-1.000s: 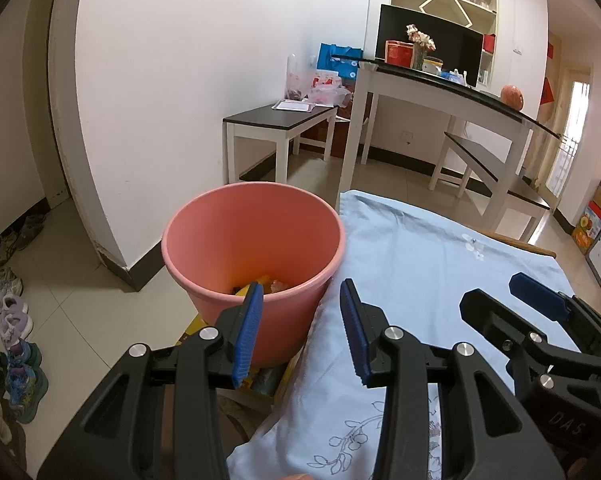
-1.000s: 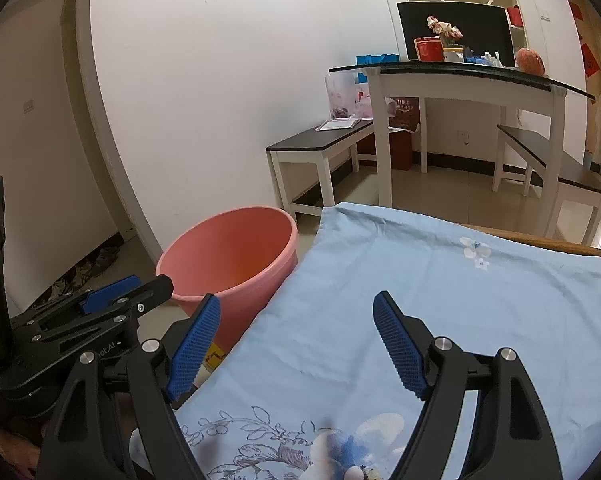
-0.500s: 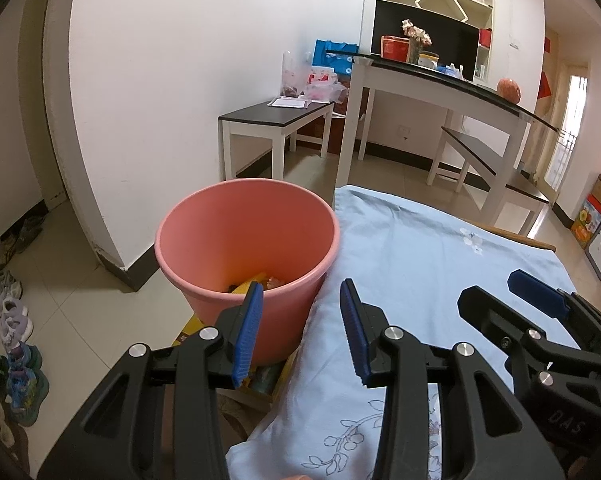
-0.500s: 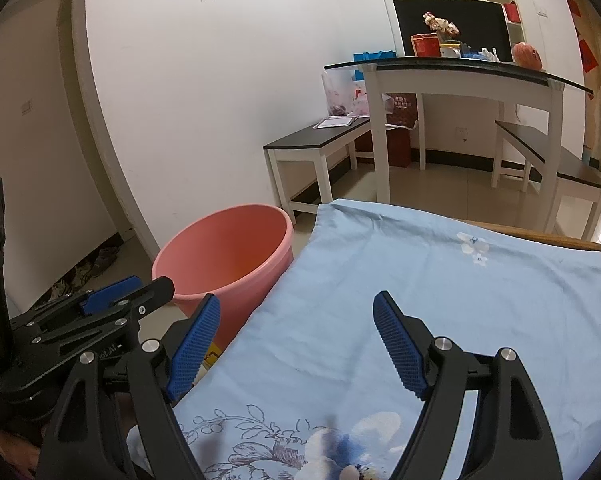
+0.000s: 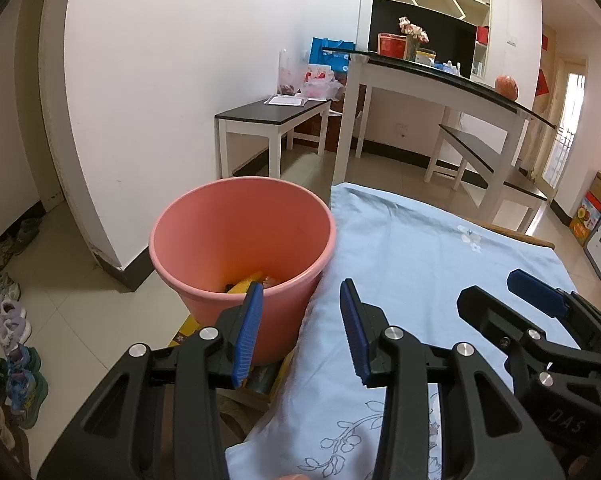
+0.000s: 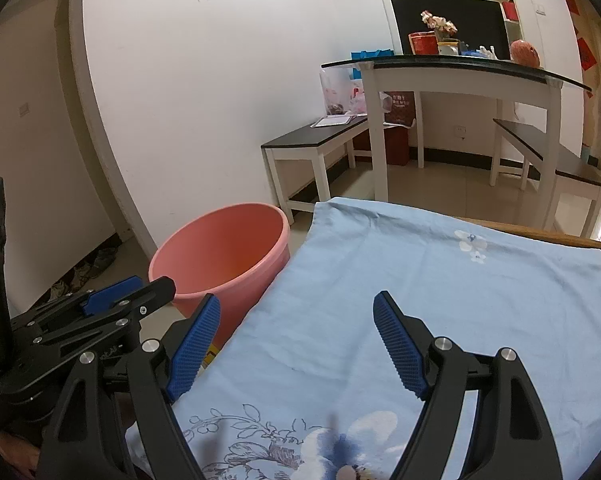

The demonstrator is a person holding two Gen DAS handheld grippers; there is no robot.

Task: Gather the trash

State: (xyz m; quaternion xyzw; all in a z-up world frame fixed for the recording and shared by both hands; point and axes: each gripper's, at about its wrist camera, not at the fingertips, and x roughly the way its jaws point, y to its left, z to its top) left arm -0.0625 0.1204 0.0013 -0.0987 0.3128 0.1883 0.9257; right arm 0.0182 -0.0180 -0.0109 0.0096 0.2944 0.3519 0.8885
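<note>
Both grippers, left (image 5: 300, 330) and right (image 6: 296, 346), fingers apart, empty. Round pink plastic bucket (image 5: 242, 240) ahead-left of fingers; blue floral tablecloth (image 6: 440, 292) beneath showed no trash. Best rescanned before closing.

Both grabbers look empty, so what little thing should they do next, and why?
Probably pull back and look around for more trash. The left gripper and right gripper are both open and hold nothing, the blue cloth shows no litter, and the pink bucket already holds some.
</note>
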